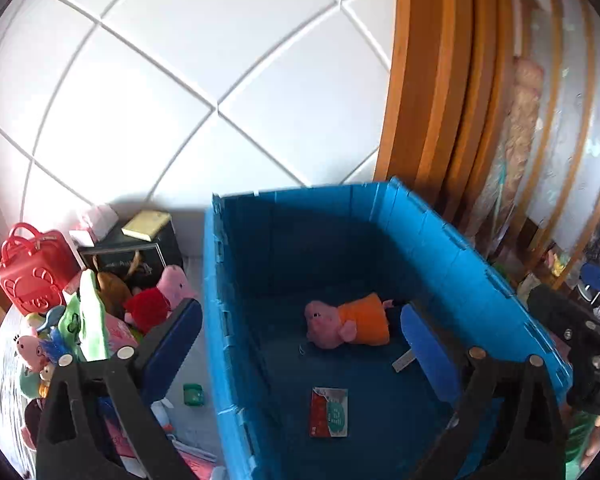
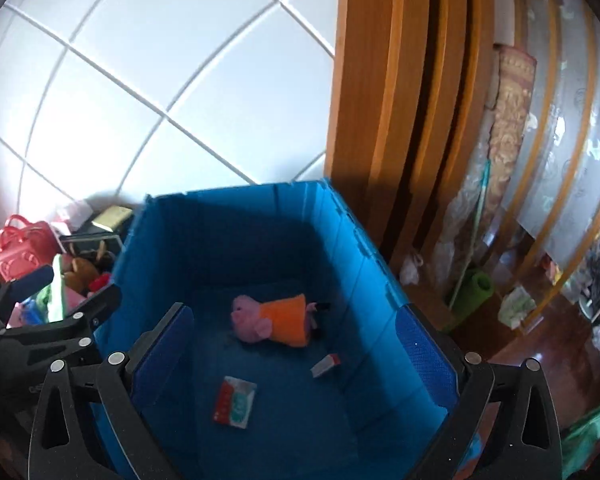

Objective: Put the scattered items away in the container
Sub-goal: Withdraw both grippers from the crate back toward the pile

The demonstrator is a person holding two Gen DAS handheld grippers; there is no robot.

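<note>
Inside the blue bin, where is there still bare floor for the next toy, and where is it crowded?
The bin floor is mostly bare: the whole far end behind the pig plush, and the near strip in front of the packet. The small box lies between plush and right wall. Outside, the toy pile left of the bin is crowded.

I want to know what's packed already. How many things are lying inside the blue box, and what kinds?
Inside the blue box:
Pig plush in orange dress: 1
Red and teal flat packet: 1
Small red and white box: 1
Total: 3
</note>
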